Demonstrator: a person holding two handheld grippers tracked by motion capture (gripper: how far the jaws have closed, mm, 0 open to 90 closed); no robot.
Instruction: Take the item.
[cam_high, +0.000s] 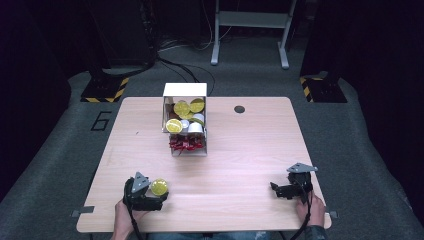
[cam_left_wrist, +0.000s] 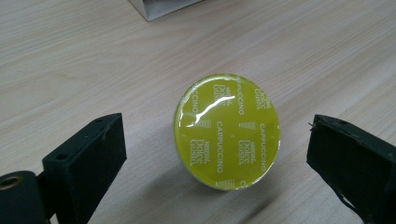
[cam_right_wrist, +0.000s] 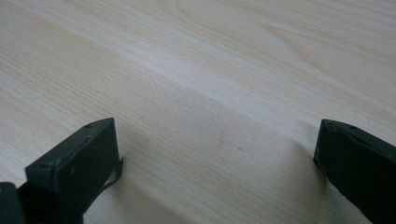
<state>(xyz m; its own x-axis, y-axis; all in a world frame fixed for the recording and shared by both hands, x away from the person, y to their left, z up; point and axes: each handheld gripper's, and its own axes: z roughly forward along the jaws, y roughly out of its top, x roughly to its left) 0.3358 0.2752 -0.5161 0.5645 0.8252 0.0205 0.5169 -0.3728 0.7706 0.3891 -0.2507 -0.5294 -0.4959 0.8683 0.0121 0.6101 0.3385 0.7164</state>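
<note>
The step in hand looks like a pick-up or a release of a single coffee capsule (cam_left_wrist: 227, 131), the yellow-green foil-lidded one marked cappuccino. It sits on the table (cam_high: 240, 165) near the front left corner, lid facing up and slightly tilted toward the camera of the left gripper view. The left gripper (cam_high: 159, 196) is set around it: one black jaw stands on each side of the capsule, both clear of it, with bare wood showing in the gaps, so the jaws are open and grip nothing. Whether the capsule is about to be taken or has been set down cannot be told from this moment alone. If it is to be lifted, the next move calls for bringing the jaws in evenly on the capsule's sides below the lid rim, so the foil is not dented and the capsule does not tip.

The right gripper (cam_high: 276, 189) rests near the front right corner, its jaws wide apart over bare tabletop, holding nothing.

A white cardboard box (cam_high: 184, 90) lies toward the back edge at the middle, its open side facing the person. Inside are more capsules (cam_high: 186, 116), several with the same yellow-green lids and a few white ones, and at the box's mouth a bunch of small red items (cam_high: 186, 144) too small to identify
</note>
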